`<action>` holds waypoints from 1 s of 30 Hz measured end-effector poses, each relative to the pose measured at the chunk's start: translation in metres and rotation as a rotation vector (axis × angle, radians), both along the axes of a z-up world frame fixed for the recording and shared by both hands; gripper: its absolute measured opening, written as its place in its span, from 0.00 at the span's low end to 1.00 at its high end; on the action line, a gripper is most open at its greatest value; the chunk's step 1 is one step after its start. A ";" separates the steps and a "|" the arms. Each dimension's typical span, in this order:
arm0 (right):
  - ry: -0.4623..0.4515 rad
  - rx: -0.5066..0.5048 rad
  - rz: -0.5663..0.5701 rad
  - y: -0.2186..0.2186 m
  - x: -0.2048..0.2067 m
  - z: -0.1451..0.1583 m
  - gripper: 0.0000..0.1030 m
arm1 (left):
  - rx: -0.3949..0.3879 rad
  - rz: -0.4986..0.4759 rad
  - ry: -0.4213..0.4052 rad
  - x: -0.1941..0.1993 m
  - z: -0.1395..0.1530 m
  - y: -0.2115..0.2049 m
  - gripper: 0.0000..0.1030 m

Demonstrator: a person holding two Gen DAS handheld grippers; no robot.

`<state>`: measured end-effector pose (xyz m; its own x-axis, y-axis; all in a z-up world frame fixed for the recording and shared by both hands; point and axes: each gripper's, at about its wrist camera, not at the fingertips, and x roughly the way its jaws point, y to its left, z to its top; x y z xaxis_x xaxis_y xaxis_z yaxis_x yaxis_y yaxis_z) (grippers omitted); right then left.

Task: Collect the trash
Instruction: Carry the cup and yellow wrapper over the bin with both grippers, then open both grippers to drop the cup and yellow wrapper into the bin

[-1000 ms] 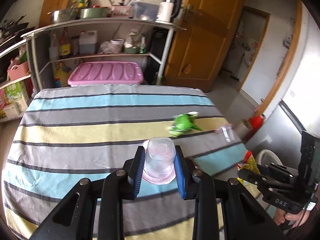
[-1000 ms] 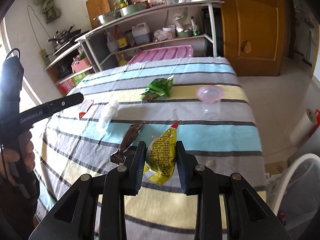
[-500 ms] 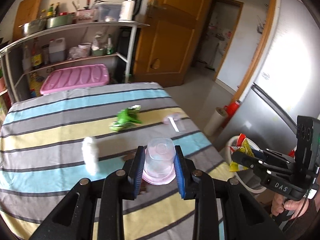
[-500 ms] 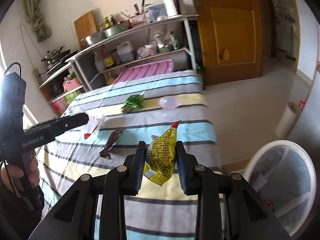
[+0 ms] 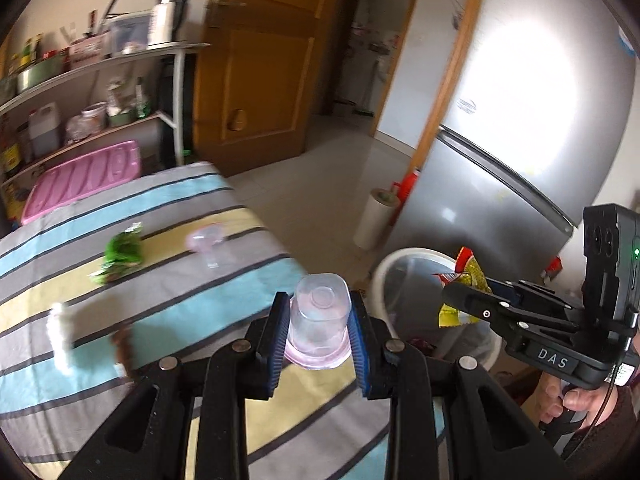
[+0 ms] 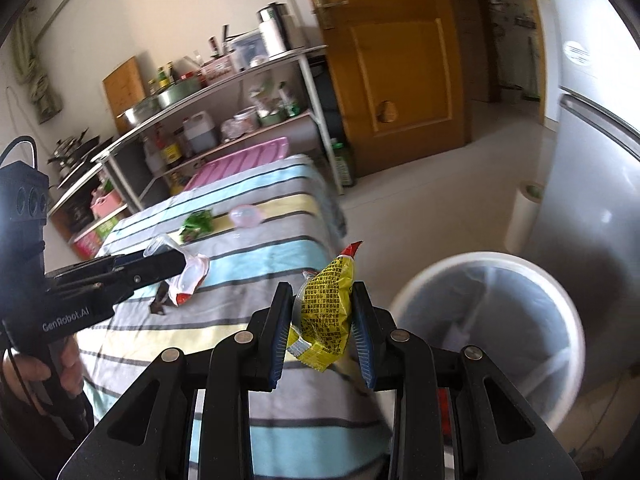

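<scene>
Both views swinging off the desk (image 6: pixel 256 240) toward the white bin (image 6: pixel 492 268) | left gripper (image 5: pixel 319 320) jaws gripping clear cup (image 5: pixel 318 312) | right gripper (image 6: pixel 322 320) jaws gripping yellow wrapper (image 6: pixel 326 304) — bin lying just right, nearer the right hand.

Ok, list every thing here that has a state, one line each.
left gripper: shut on clear plastic cup, cup upside down
right gripper: shut on yellow wrapper
trash bin: open, lined, on the floor beside the table
wooden door: open
green wrapper: crumpled, lying on the striped tablecloth
</scene>
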<state>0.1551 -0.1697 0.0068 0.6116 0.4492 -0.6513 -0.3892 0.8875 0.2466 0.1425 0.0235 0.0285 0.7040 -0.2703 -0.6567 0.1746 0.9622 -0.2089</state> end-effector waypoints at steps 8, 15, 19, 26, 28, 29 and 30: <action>-0.009 -0.048 -0.113 -0.053 0.000 -0.005 0.30 | 0.024 -0.113 0.025 0.016 -0.009 -0.072 0.29; 0.021 -0.057 -0.178 -0.096 0.004 -0.019 0.30 | 0.047 -0.184 0.052 0.026 -0.022 -0.118 0.29; 0.042 -0.079 -0.202 -0.111 0.009 -0.028 0.30 | 0.072 -0.216 0.060 0.031 -0.028 -0.139 0.29; 0.101 -0.092 -0.235 -0.128 0.019 -0.052 0.30 | 0.104 -0.242 0.091 0.040 -0.044 -0.162 0.29; 0.116 -0.092 -0.241 -0.131 0.021 -0.058 0.30 | 0.106 -0.246 0.107 0.043 -0.050 -0.165 0.29; 0.120 -0.094 -0.243 -0.132 0.022 -0.061 0.30 | 0.105 -0.248 0.112 0.044 -0.052 -0.167 0.29; 0.126 -0.098 -0.246 -0.134 0.023 -0.064 0.30 | 0.106 -0.247 0.116 0.045 -0.053 -0.168 0.29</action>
<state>0.1782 -0.3035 -0.0570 0.6056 0.2286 -0.7622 -0.1306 0.9734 0.1882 0.1875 -0.1442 -0.0249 0.5438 -0.3497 -0.7629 0.3876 0.9109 -0.1414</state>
